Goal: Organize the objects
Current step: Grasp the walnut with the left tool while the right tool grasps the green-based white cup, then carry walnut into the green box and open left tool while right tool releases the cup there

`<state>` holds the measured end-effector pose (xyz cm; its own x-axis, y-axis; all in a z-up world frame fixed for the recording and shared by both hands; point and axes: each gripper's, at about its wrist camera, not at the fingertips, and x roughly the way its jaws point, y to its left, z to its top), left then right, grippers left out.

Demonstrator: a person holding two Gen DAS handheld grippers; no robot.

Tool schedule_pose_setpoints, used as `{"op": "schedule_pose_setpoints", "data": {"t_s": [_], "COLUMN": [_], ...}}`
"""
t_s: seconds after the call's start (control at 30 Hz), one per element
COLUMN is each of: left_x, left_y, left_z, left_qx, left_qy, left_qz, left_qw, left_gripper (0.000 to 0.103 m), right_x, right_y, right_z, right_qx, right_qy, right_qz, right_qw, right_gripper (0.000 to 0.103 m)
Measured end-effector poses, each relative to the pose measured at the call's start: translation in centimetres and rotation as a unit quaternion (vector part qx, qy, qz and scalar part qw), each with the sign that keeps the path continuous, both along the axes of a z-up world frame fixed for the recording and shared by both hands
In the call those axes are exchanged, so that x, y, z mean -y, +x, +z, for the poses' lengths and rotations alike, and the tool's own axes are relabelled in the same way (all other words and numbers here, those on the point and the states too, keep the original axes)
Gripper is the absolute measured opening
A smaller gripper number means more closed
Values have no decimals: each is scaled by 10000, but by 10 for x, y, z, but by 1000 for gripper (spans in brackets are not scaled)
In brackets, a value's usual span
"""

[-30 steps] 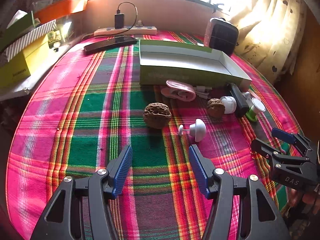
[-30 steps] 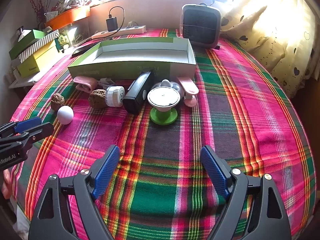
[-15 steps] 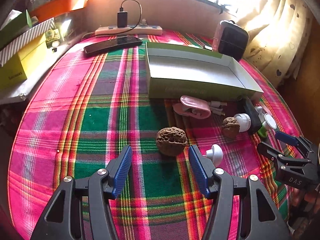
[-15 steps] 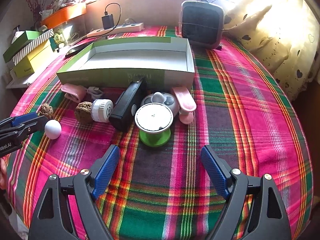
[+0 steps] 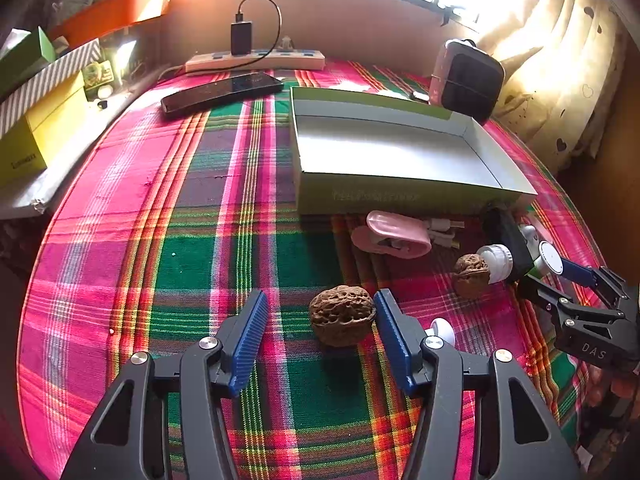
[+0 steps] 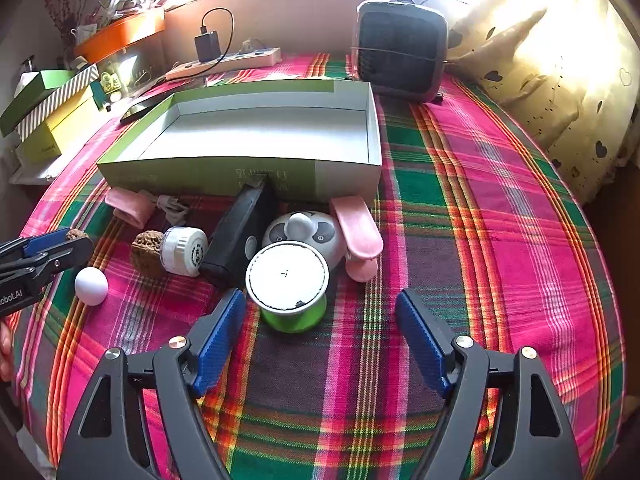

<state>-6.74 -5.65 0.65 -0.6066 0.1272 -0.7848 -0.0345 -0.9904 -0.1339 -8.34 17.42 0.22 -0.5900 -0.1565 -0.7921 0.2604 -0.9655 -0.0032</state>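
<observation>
On the plaid cloth a large brown walnut (image 5: pixel 342 320) lies between the pads of my left gripper (image 5: pixel 320 300). It touches the right pad and a gap shows at the left one, and the jaws are closing. My right gripper (image 6: pixel 320 300) has a green spool with a white top (image 6: pixel 286 276) just inside its tips, nearer the left finger, untouched, and its jaws are closing too. The open green box (image 6: pixel 240 176) stands behind. In front of it lie a small walnut (image 6: pixel 146 250), a white cap (image 6: pixel 184 250), a black device (image 6: pixel 240 236), a panda toy (image 6: pixel 320 232), pink clips (image 6: pixel 356 228) and a white ball (image 6: pixel 91 286).
A black phone (image 5: pixel 222 92) and a power strip (image 5: pixel 256 60) with a charger lie at the back. A dark fan heater (image 6: pixel 400 52) stands at the back right beside a curtain (image 6: pixel 560 60). Yellow and striped boxes (image 5: pixel 40 128) line the left edge.
Both grippers have moved forward over the cloth. The large walnut now sits between the left pads and the green spool has come up to the right tips. Both pairs of jaws have narrowed slightly.
</observation>
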Motion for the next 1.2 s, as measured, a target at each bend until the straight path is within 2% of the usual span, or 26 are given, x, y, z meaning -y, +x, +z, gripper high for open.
{"op": "schedule_pose_setpoints", "data": {"t_s": [0.2,0.3,0.47,0.6,1.2], "left_x": [1,1,2,2,4], "left_y": [-2,-2,-1,-1,1], "left_z": [-1,-1,0,0,1], "left_qx": [-5,-8,4,0,36], "left_qy": [-36,-41,-23,-27,23], "left_qz": [43,48,44,50,49], "left_qw": [10000,10000,10000,10000,10000], "left_gripper": [46,40,32,30,30], "right_x": [0,0,-2,-2,-3], "right_y": [1,2,2,4,6], "right_z": [1,2,3,3,4], "right_qx": [-38,-64,-86,-103,-163], "right_qy": [-20,-31,-39,-29,-46], "right_qz": [33,49,25,50,46], "right_qw": [10000,10000,10000,9999,9998], "right_gripper": [63,53,44,36,35]}}
